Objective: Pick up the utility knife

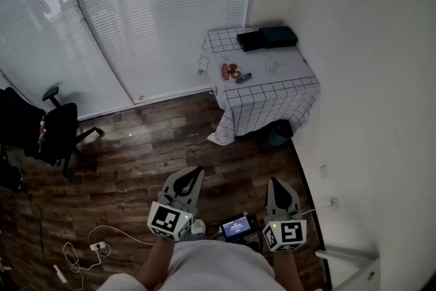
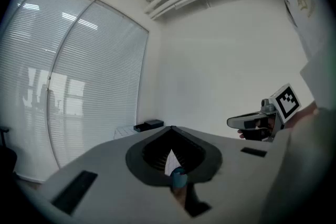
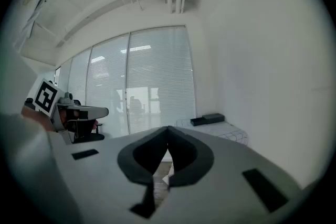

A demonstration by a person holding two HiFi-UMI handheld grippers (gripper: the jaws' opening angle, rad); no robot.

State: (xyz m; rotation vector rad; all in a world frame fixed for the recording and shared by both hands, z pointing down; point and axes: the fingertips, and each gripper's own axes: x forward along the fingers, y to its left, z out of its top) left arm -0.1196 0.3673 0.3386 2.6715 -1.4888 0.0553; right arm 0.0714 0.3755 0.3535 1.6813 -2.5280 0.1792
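Wood floor (image 1: 136, 153), blinds (image 1: 136, 10) across the far side, white wall (image 1: 368, 78) at 3 o'clock. Counter (image 1: 294, 73) w/ checked cloth sits in the corner at 1 o'clock, well apart from both tools. On it: black boxes (image 1: 267, 37) at the far edge, a plate (image 1: 231, 71) w/ reddish bits on the 9 o'clock side, and a pale item (image 1: 274, 67) nr the middle. Knife (image 1: 244, 78) = small blue thing lying flat just beside the plate, at the plate's 4 o'clock; too small for detail. Teal object (image 1: 278, 134) is on the floor under the counter's near edge. Chair (image 1: 58, 129) at 9 o'clock, cables (image 1: 88, 245) at 7 o'clock.

Left hand-held gripper (image 1: 196, 175) is at 6 o'clock, low in the head view, aimed toward the counter. Its own view shows the jaws closed tip to tip w/ nothing held. Right hand-held gripper (image 1: 278, 184) is beside it at 5 o'clock, not touching it; jaws also together, empty. Small screen (image 1: 237, 227) sits btwn the two, close to the person's body.
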